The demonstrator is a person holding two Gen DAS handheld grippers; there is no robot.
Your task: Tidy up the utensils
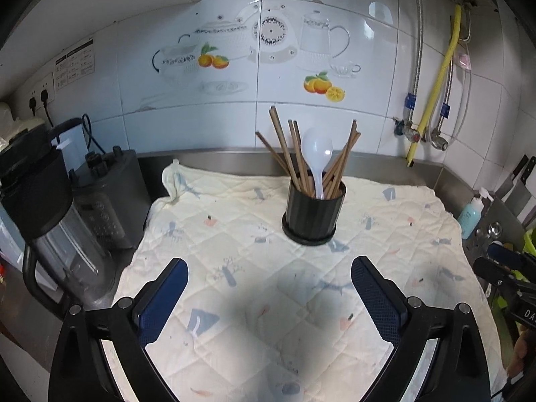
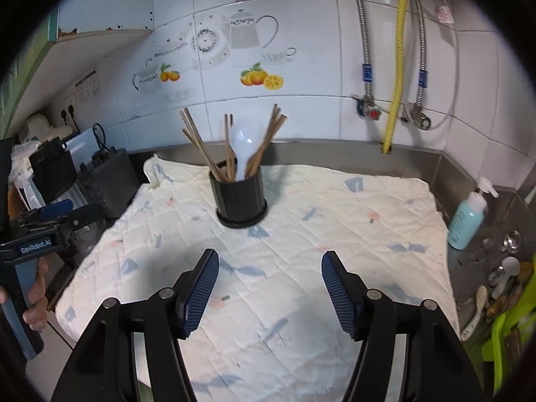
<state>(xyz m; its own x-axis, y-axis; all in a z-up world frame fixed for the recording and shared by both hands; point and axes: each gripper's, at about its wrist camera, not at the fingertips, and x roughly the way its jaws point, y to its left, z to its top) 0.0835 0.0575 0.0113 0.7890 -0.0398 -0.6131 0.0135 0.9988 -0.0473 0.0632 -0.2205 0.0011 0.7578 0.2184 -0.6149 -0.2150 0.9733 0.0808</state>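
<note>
A black ribbed utensil holder [image 1: 314,216] stands upright on a quilted cream cloth [image 1: 234,268]. It holds several brown chopsticks [image 1: 284,145] and a white plastic spoon [image 1: 317,154]. The holder also shows in the right wrist view [image 2: 241,201], with the chopsticks [image 2: 201,147] and spoon [image 2: 244,147]. My left gripper [image 1: 269,263] is open and empty, above the cloth in front of the holder. My right gripper [image 2: 269,258] is open and empty, also in front of the holder. The left gripper shows at the left edge of the right wrist view [image 2: 57,214].
A blender [image 1: 53,221] and a dark appliance [image 1: 107,194] stand left of the cloth. A teal soap bottle [image 2: 467,219] stands at the right. Loose spoons [image 2: 502,274] lie by a green rack [image 2: 509,328] at the right. Pipes and a yellow hose [image 2: 397,60] run down the tiled wall.
</note>
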